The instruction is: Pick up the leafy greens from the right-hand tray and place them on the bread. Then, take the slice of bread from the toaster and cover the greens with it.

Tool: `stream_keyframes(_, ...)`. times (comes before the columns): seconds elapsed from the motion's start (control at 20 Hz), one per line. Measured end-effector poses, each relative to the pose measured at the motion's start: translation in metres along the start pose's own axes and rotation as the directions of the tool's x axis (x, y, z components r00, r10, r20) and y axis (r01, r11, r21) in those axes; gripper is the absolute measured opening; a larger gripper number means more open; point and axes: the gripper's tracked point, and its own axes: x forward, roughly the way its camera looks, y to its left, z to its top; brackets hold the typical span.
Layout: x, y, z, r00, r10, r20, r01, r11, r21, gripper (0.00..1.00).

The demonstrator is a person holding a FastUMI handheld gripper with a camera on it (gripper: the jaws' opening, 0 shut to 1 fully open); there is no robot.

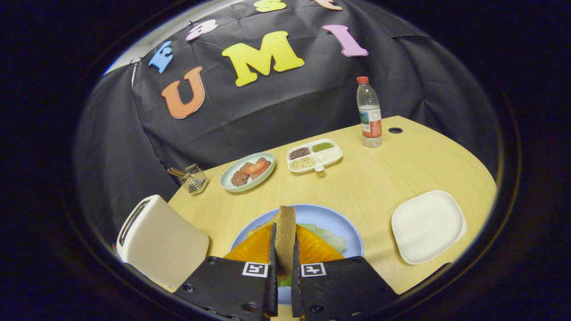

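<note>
We find the gripper (283, 267), at the bottom centre of the frame, closed narrowly on a slice of bread (285, 238) held on edge, both fingers pressing its faces. The slice stands over the blue plate (332, 218), where leafy greens (328, 236) lie on an orange layer (254, 247). The white toaster (158, 240) sits at lower left; the white tray (428, 225) at lower right. We judge the covering step is in hand. To do it well, we would tip the slice flat, centre it over the greens, lower until it rests, then release.
</note>
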Motion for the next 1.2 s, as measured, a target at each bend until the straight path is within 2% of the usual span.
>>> stream_keyframes(0.1,0.003,-0.01,-0.005,1.0,-0.015,0.0,0.015,1.0,-0.016,0.15)
stream_keyframes(0.4,0.008,-0.025,-0.023,0.997,-0.072,-0.01,0.071,0.996,-0.056,0.35)
stream_keyframes(0.45,0.009,-0.029,-0.024,0.997,-0.082,-0.01,0.081,0.995,-0.055,0.4)
stream_keyframes(0.5,0.008,-0.031,-0.024,0.996,-0.086,-0.014,0.086,0.995,-0.055,0.5)
stream_keyframes(0.55,0.006,-0.032,-0.022,0.996,-0.092,-0.01,0.091,0.994,-0.057,0.53)
stream_keyframes(0.65,-0.002,-0.034,-0.016,0.995,-0.098,0.005,0.098,0.993,-0.069,0.68)
stream_keyframes(0.7,-0.008,-0.031,-0.009,0.995,-0.093,0.023,0.094,0.993,-0.075,0.77)
stream_keyframes(0.85,-0.034,-0.025,0.016,0.99,-0.097,0.107,0.108,0.989,-0.101,0.92)
stream_keyframes(1.0,-0.074,-0.014,0.047,0.971,-0.09,0.221,0.123,0.982,-0.143,0.96)
stream_keyframes(1.2,-0.14,0.003,0.077,0.933,-0.091,0.347,0.176,0.96,-0.22,0.96)
